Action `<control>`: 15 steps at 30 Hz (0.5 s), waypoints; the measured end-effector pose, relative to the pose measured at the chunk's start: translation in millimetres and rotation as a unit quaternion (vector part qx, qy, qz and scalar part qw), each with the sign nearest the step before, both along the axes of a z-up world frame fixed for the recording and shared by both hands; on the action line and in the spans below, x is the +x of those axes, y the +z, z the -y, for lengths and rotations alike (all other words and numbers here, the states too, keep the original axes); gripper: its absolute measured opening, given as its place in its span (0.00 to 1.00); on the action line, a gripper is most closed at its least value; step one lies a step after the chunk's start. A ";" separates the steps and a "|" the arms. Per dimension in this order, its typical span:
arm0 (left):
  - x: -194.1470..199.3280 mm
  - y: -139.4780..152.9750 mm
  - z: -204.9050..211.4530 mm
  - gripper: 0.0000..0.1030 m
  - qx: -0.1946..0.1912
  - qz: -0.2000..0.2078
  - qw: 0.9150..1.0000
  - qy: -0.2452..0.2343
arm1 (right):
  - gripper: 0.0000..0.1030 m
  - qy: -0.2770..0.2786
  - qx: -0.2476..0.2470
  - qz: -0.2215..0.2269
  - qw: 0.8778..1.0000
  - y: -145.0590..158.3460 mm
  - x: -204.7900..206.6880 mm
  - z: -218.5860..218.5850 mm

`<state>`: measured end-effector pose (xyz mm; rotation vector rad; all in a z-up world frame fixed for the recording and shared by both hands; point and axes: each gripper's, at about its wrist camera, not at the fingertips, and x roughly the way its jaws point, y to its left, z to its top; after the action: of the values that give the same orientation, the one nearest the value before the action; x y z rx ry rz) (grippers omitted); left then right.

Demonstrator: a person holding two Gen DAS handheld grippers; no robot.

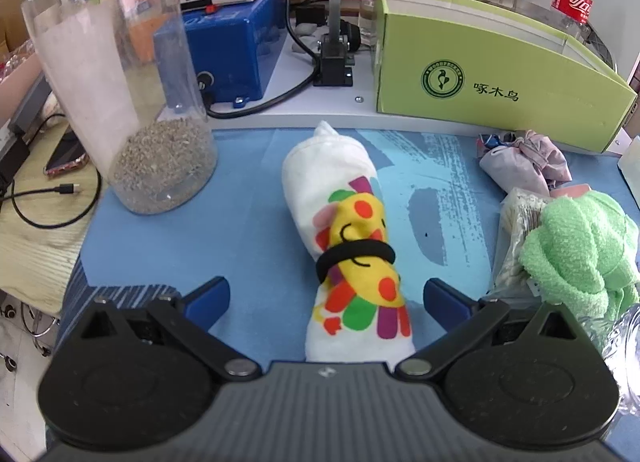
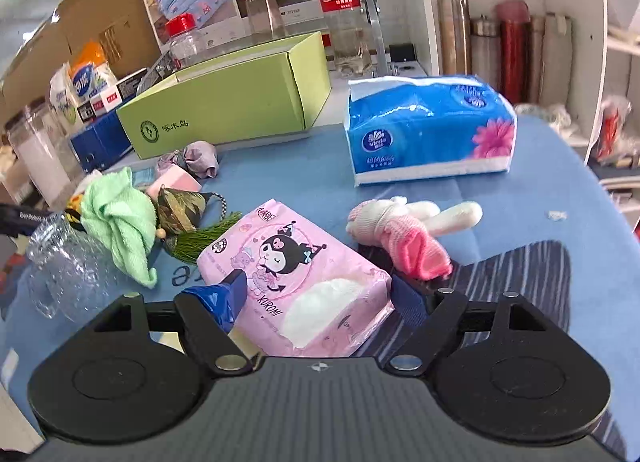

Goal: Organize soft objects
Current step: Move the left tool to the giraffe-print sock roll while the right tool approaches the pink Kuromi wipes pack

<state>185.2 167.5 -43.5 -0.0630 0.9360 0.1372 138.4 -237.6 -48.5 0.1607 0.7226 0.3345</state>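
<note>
In the left wrist view a rolled white cloth [image 1: 340, 221] with a colourful print and a black hair band lies on the blue mat, its near end between the fingers of my open left gripper [image 1: 326, 300], which do not touch it. In the right wrist view my right gripper [image 2: 316, 294] is shut on a pink Kuromi tissue pack [image 2: 288, 274]. A green towel [image 2: 120, 217] lies to its left and also shows in the left wrist view [image 1: 580, 250]. A pink and white plush toy [image 2: 404, 229] lies ahead to the right. An open green box [image 2: 228, 101] stands behind.
A tall clear jar [image 1: 120, 101] with grain stands at the left, beside a blue machine [image 1: 236, 49]. A blue Vinda tissue pack [image 2: 428, 129], a grey cloth bundle [image 2: 196, 159], a tasselled camouflage pouch [image 2: 184, 209], a glass mug [image 2: 64, 262] and bottles [image 2: 344, 9] surround the mat.
</note>
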 end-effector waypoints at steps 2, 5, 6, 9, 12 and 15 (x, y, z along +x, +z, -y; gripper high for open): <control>1.6 0.1 0.6 1.00 0.004 0.000 1.000 -0.004 | 0.64 0.011 0.037 -0.007 0.999 1.8 -12.8 -10.1; 2.8 1.3 1.2 1.00 0.007 0.002 1.000 -0.009 | 0.62 0.040 0.034 0.016 0.998 13.3 -37.6 -30.0; 2.6 1.8 1.0 1.00 0.005 0.002 1.000 -0.011 | 0.62 0.033 0.013 0.033 0.999 19.1 -42.5 -33.4; 1.3 2.5 0.4 1.00 0.000 0.003 1.000 -0.014 | 0.63 0.036 -0.047 0.063 0.996 29.9 -40.3 -40.2; -1.0 1.8 -1.0 1.00 -0.005 0.004 1.000 -0.014 | 0.63 0.070 -0.052 0.039 0.995 25.9 -24.0 -54.1; 0.6 -2.2 -2.3 1.00 -0.011 -0.003 1.000 -0.013 | 0.63 0.082 -0.080 0.032 0.993 15.7 -15.8 -76.2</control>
<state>185.8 169.8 -45.7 -0.0719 0.9446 0.1031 122.6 -161.4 -32.8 -0.0625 0.6974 0.4354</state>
